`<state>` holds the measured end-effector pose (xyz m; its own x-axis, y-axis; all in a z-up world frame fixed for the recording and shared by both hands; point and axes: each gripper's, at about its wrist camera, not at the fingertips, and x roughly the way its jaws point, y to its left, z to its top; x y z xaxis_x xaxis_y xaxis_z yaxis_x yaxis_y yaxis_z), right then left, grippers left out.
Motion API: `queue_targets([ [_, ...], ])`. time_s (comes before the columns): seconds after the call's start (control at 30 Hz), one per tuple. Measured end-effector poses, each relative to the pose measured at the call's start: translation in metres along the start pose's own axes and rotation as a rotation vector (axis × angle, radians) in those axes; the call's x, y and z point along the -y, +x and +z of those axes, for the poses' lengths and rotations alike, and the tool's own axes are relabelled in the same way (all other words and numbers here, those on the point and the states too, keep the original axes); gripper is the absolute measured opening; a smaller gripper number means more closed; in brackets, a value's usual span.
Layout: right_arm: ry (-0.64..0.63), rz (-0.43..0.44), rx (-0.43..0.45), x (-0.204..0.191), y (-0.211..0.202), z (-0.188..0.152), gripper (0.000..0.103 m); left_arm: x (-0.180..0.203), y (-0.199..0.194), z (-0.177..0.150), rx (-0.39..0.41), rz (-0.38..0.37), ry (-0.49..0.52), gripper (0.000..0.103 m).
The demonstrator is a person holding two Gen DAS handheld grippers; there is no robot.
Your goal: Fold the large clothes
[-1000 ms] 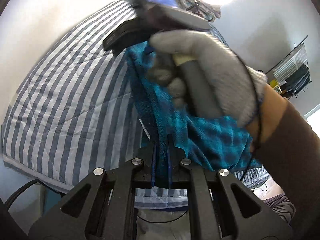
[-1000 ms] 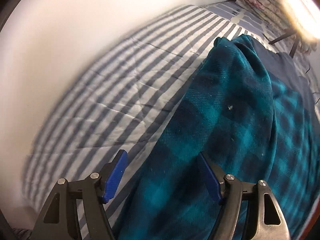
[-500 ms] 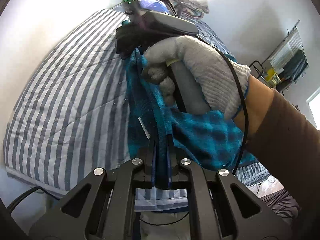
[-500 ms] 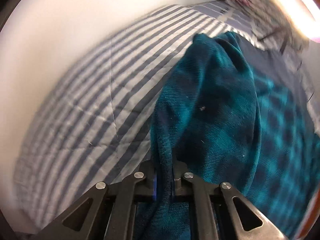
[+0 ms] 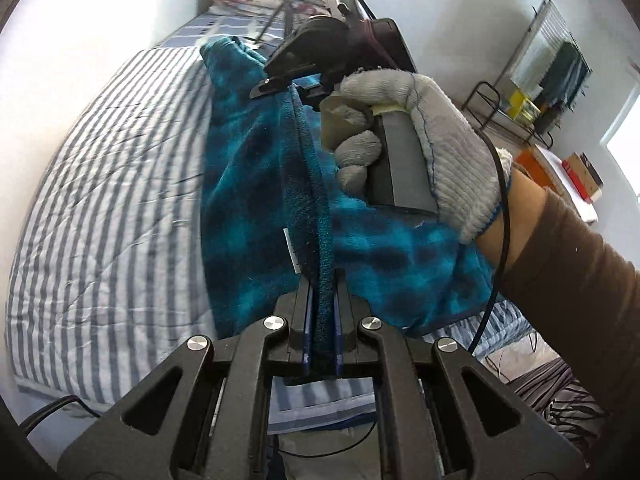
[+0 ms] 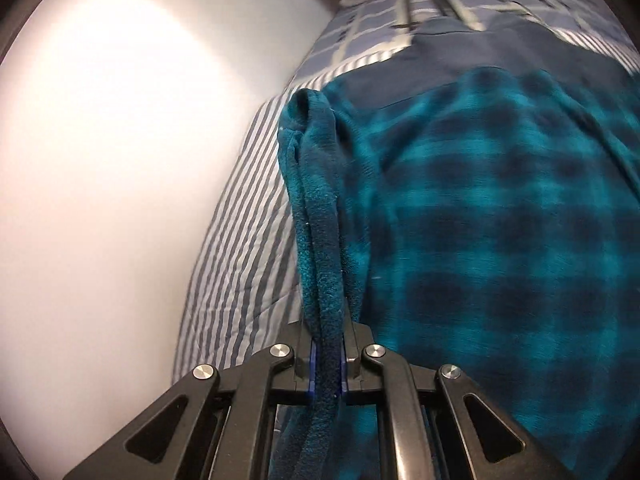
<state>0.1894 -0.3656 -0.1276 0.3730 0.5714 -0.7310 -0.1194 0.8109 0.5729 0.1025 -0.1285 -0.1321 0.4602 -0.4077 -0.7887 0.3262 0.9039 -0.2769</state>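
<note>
Both grippers pinching same fleece (image 5: pixel 256 200) edge: left gripper (image 5: pixel 321 320) clamping hem near label, right gripper (image 6: pixel 327 364) clamping further along, likely tensioning edge for clean fold. Fleece hanging partly lifted over striped bed (image 5: pixel 100 200); gloved hand (image 5: pixel 420 136) gripping right handle.

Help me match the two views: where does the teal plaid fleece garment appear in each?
Left wrist: teal plaid fleece garment at centre, running up from the left gripper.
Right wrist: garment fills the centre and right.
Shared landmark: blue-and-white striped bedspread, left of the garment in both.
</note>
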Motion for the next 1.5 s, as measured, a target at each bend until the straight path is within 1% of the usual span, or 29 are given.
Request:
queue_targets([
  [0.17, 0.09, 0.006, 0.047, 0.042, -0.017, -0.01, 0.005, 0.024, 0.014, 0.0, -0.032, -0.012, 0.052, 0.006],
  [0.3, 0.118, -0.022, 0.045, 0.064, -0.018, -0.017, 0.005, 0.033, 0.023, -0.004, -0.058, -0.012, 0.082, 0.006],
  [0.47, 0.103, -0.073, 0.027, 0.073, -0.005, -0.019, 0.005, 0.035, 0.03, -0.008, -0.084, -0.005, 0.082, 0.006],
  [0.63, 0.086, -0.095, 0.001, 0.071, 0.006, -0.018, 0.005, 0.042, 0.035, -0.007, -0.1, -0.013, 0.109, 0.006],
  [0.67, 0.075, -0.094, -0.005, 0.07, 0.008, -0.017, 0.005, 0.043, 0.034, -0.007, -0.107, -0.025, 0.108, 0.006],
  [0.7, 0.067, -0.096, -0.007, 0.071, 0.008, -0.019, 0.006, 0.041, 0.033, -0.01, -0.116, -0.058, 0.104, 0.007],
  [0.73, 0.058, -0.098, -0.011, 0.073, 0.007, -0.022, 0.008, 0.04, 0.03, -0.012, -0.129, -0.088, 0.103, 0.01],
  [0.77, 0.052, -0.1, -0.014, 0.075, 0.006, -0.022, 0.011, 0.035, 0.027, -0.013, -0.133, -0.112, 0.103, 0.019],
  [0.8, 0.041, -0.101, -0.019, 0.073, 0.002, -0.022, 0.019, 0.03, 0.021, -0.016, -0.133, -0.156, 0.093, 0.024],
  [0.87, 0.018, -0.111, -0.021, 0.074, -0.009, -0.022, 0.023, 0.019, 0.01, -0.02, -0.142, -0.211, 0.055, 0.026],
  [0.9, -0.003, -0.135, -0.016, 0.072, -0.018, -0.024, 0.031, 0.011, 0.005, -0.02, -0.139, -0.231, 0.031, 0.026],
  [0.93, -0.024, -0.154, -0.012, 0.07, -0.025, -0.026, 0.033, 0.001, -0.002, -0.02, -0.129, -0.242, 0.003, 0.026],
  [0.97, -0.054, -0.162, -0.011, 0.067, -0.034, -0.03, 0.033, -0.006, -0.006, -0.019, -0.117, -0.241, -0.017, 0.026],
  [1.0, -0.085, -0.173, -0.014, 0.064, -0.044, -0.036, 0.033, -0.016, -0.012, -0.017, -0.094, -0.224, -0.038, 0.026],
  [1.03, -0.106, -0.18, -0.019, 0.061, -0.051, -0.04, 0.034, -0.025, -0.016, -0.014, -0.071, -0.19, -0.056, 0.026],
  [1.1, -0.15, -0.179, -0.042, 0.054, -0.065, -0.055, 0.034, -0.041, -0.017, -0.011, -0.053, -0.139, -0.093, 0.026],
  [1.13, -0.161, -0.174, -0.06, 0.052, -0.067, -0.06, 0.034, -0.046, -0.016, -0.011, -0.052, -0.127, -0.112, 0.026],
  [1.2, -0.183, -0.151, -0.108, 0.047, -0.079, -0.083, 0.034, -0.055, -0.013, -0.011, -0.05, -0.089, -0.146, 0.026],
  [1.33, -0.184, -0.084, -0.168, 0.038, -0.091, -0.122, 0.035, -0.059, -0.002, -0.014, -0.092, -0.088, -0.169, 0.026],
  [1.37, -0.18, -0.078, -0.18, 0.035, -0.09, -0.128, 0.036, -0.057, -0.001, -0.016, -0.097, -0.092, -0.171, 0.026],
  [1.43, -0.178, -0.097, -0.205, 0.032, -0.085, -0.139, 0.055, -0.048, 0.003, -0.016, -0.115, -0.103, -0.154, 0.026],
  [1.5, -0.191, -0.133, -0.228, 0.03, -0.076, -0.147, 0.056, -0.039, 0.009, -0.015, -0.134, -0.109, -0.131, 0.027],
])
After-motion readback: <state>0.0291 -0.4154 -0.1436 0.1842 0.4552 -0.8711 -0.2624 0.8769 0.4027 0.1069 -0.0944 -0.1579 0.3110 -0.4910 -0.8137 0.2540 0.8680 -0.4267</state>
